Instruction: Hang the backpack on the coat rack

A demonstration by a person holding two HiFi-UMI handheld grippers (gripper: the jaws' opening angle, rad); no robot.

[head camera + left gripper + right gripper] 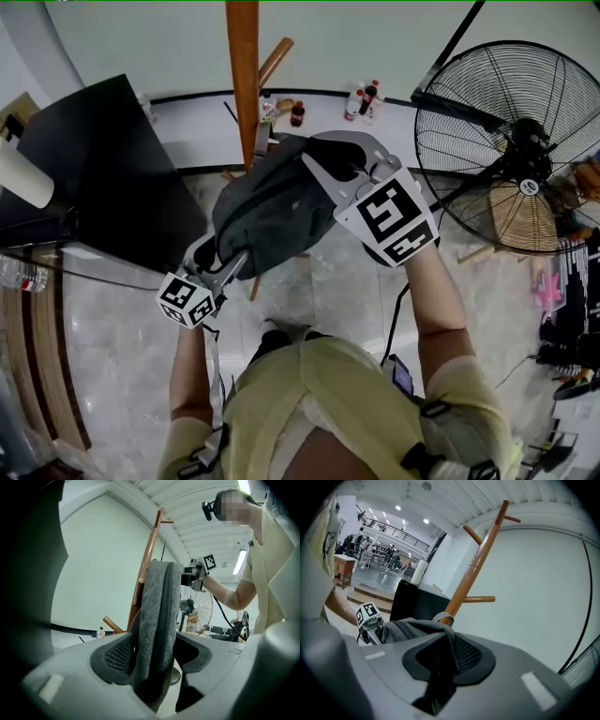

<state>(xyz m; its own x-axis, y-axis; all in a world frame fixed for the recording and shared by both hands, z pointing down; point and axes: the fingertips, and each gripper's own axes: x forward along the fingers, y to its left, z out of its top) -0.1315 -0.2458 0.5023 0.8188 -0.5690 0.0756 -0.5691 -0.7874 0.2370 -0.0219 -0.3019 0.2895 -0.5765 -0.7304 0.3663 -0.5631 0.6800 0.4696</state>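
Note:
A grey backpack (277, 206) hangs in the air beside the wooden coat rack (243, 75). My left gripper (223, 264) is at its lower end. In the left gripper view the backpack's zippered edge (159, 620) stands between the jaws of the left gripper (154, 660), which are open, with a gap at the right pad. My right gripper (325, 174) is at the backpack's upper end and is shut on a fold of its fabric (412, 627). A grey loop (442, 617) on the backpack lies against the rack's pole (476, 566); whether it sits on a peg I cannot tell.
A black cabinet (112, 173) stands to the left of the rack. A large floor fan (516, 141) is at the right. Several bottles (361, 98) stand on the floor by the wall. A white roll (23, 173) lies at the far left.

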